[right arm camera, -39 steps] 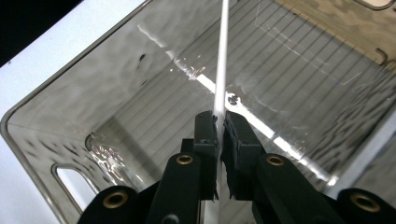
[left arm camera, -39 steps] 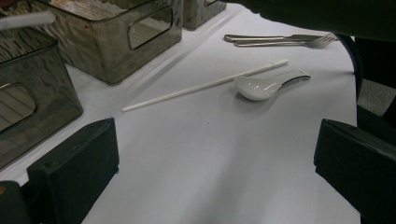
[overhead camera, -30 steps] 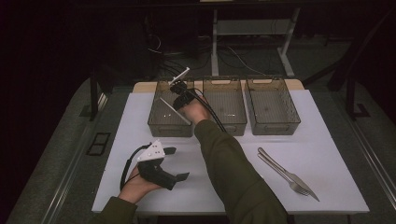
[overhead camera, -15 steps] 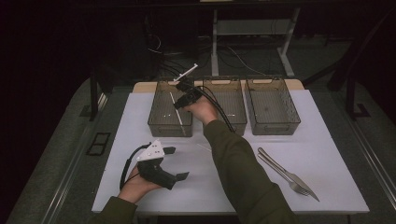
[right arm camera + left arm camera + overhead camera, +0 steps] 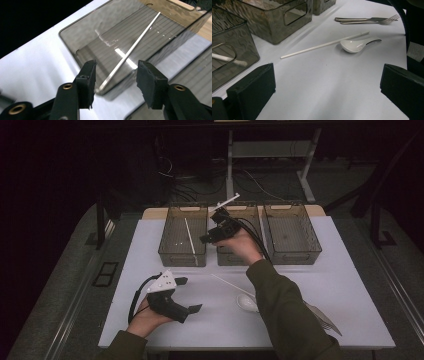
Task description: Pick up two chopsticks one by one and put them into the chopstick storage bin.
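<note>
— White tabletop (image 5: 350, 285), three bins. Where's the next stick?
— Second stick (image 5: 231, 284) lies slantwise near my arm; right gripper (image 5: 209, 238) is empty, jaws just opening.
— Left gripper?
— Left gripper (image 5: 327, 87) gapes; spoon (image 5: 357, 45) ahead.
— Right gripper view?
— Dropped stick (image 5: 130, 52) lies lengthwise in the left bin (image 5: 75, 35).

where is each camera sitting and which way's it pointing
High view: above the person's side, looking forward and down at the table, both forearms, left gripper, right gripper.
Left gripper view: low along open jaws toward chopstick, spoon.
Right gripper view: down between open, empty jaws, just opening, into the left bin.
Shared: bin's chopstick.
</note>
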A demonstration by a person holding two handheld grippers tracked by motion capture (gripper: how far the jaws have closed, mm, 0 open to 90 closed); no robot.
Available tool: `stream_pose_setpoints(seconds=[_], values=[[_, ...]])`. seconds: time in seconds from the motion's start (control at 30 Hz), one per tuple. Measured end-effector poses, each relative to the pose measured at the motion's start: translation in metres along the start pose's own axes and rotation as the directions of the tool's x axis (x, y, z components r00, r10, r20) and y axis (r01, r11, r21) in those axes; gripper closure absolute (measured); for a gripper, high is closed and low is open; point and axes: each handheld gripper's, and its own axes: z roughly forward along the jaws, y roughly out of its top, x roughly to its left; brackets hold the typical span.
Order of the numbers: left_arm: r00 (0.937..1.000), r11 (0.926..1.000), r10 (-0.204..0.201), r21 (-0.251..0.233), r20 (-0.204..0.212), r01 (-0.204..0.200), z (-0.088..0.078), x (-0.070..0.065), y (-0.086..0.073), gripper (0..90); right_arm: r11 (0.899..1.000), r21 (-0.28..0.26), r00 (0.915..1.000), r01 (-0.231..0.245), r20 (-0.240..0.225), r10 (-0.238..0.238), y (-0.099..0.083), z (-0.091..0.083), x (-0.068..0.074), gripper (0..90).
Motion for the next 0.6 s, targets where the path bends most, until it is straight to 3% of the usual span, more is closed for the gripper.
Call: stream_pose_setpoints(seconds=[0.3, 0.6], values=[[1.0, 0.9999, 0.007, 0.01, -0.002, -0.007, 0.0, 0.001, 0.0, 0.0, 0.999, 0.013, 0.9994, 0.032, -0.011, -0.032, -0.035, -0.031, -0.005, 46.4], [1.0, 1.0, -0.004, 0.005, -0.003, 0.004, 0.001, 0.0, -0.001, 0.0, 0.996, 0.044, 0.9963, 0.079, -0.039, -0.077, -0.071, -0.052, -0.009, 50.6]])
